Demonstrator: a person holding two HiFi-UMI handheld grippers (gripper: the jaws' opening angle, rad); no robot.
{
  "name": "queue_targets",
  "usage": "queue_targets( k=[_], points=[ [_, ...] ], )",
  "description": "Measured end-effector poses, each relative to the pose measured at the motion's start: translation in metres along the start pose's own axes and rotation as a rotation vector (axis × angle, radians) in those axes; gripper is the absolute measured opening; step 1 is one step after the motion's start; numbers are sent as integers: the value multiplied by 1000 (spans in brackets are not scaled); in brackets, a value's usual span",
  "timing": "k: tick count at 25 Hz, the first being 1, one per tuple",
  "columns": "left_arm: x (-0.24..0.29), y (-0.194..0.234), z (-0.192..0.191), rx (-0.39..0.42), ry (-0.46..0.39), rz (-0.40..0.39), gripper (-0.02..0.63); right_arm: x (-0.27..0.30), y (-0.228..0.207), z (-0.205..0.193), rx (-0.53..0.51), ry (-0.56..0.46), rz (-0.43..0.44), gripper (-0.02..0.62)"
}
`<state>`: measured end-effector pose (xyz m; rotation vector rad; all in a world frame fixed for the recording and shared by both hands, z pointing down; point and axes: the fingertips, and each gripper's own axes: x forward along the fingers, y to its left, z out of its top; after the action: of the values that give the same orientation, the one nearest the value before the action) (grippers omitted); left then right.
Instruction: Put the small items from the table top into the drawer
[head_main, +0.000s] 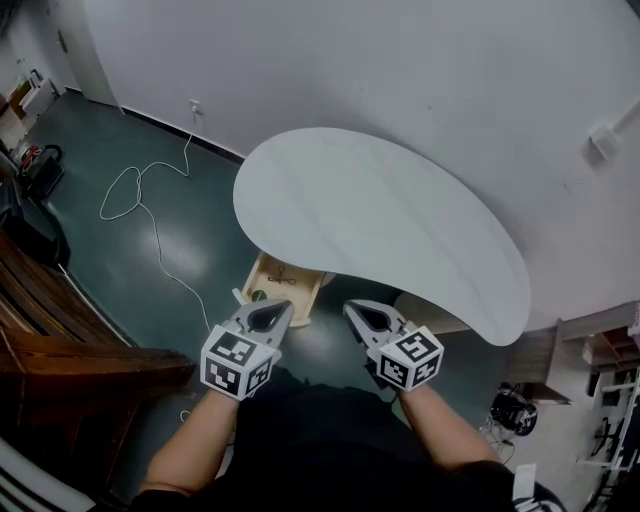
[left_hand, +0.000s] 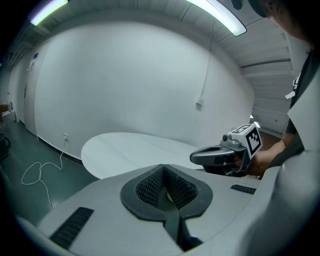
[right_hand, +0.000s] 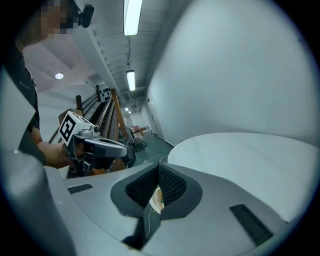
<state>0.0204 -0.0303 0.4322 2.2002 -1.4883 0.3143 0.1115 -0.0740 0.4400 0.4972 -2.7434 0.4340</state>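
A white bean-shaped table (head_main: 380, 220) stands against the wall, and I see no small items on its top. Under its near edge a pale wooden drawer (head_main: 283, 283) is pulled out, with a dark scissors-like item (head_main: 281, 277) and a small green thing (head_main: 258, 295) inside. My left gripper (head_main: 284, 304) hovers just near of the drawer, jaws together, holding nothing. The right gripper (head_main: 351, 306) hangs beside it at the table's edge, also shut and empty. Each gripper view shows the other gripper: the right one (left_hand: 193, 157) and the left one (right_hand: 125, 149).
A white cable (head_main: 130, 195) loops over the dark green floor from a wall socket (head_main: 195, 105). Dark wooden steps (head_main: 60, 320) and a black bag (head_main: 30, 230) are at the left. A wooden shelf unit (head_main: 600, 360) and black gear (head_main: 515, 405) stand at the right.
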Motion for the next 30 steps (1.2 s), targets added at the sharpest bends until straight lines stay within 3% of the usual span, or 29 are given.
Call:
queue_targets(
  k=[10, 15, 22, 30],
  points=[
    [-21, -86, -55, -25, 16, 66, 14, -80, 23, -60, -4, 10, 50, 8],
    [-40, -114, -69, -42, 16, 104, 14, -105, 31, -71, 17, -1, 59, 8],
    [-65, -123, -78, -44, 15, 138, 14, -117, 51, -62, -9, -29, 75, 8],
    [-79, -111, -60, 3, 14, 86, 14, -111, 70, -41, -33, -36, 28, 8]
  ],
)
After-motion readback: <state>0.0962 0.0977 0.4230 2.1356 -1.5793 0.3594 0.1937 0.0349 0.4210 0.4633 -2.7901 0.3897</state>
